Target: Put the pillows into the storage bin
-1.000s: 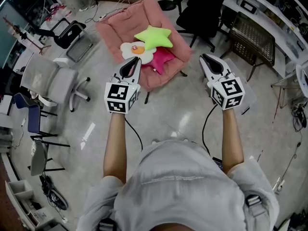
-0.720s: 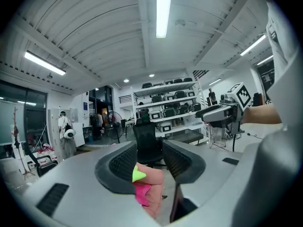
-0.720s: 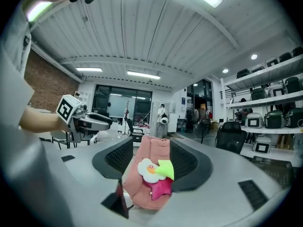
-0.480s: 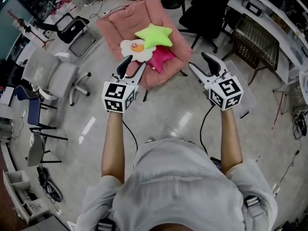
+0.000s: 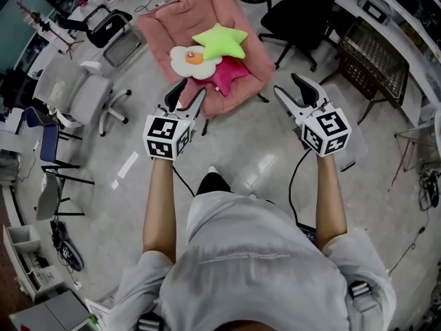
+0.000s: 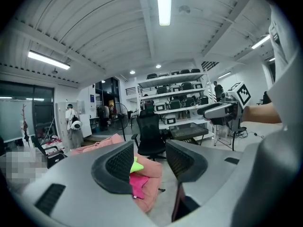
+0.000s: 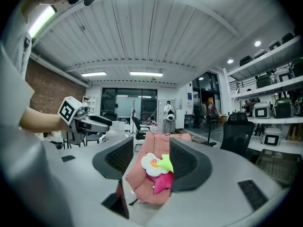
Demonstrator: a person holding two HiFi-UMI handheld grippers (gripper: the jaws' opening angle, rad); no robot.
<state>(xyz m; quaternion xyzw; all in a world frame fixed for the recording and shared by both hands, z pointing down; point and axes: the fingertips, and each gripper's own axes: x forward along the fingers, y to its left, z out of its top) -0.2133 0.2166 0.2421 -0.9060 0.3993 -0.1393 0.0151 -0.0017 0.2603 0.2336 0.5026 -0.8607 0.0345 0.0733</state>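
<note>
Left gripper [image 5: 193, 87], right gripper [image 5: 286, 83] newly splayed

Head view: the magenta pillow [image 5: 233, 76] lies under the white flower pillow [image 5: 187, 59] and the green star pillow [image 5: 222, 40]. Only the part toward the front edge of the pink chair [image 5: 165, 29] shows.

Left gripper view: one jaw of the left gripper [image 6: 149, 150] covers most of the pillows, leaving slivers of green and magenta visible.

Right gripper view: one jaw of the right gripper [image 7: 151, 148] covers part of the green star pillow and the magenta pillow.

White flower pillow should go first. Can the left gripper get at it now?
Probably yes: the left gripper, jaws just opened and empty, faces the white flower pillow atop the pink chair; nothing stands between.
</note>
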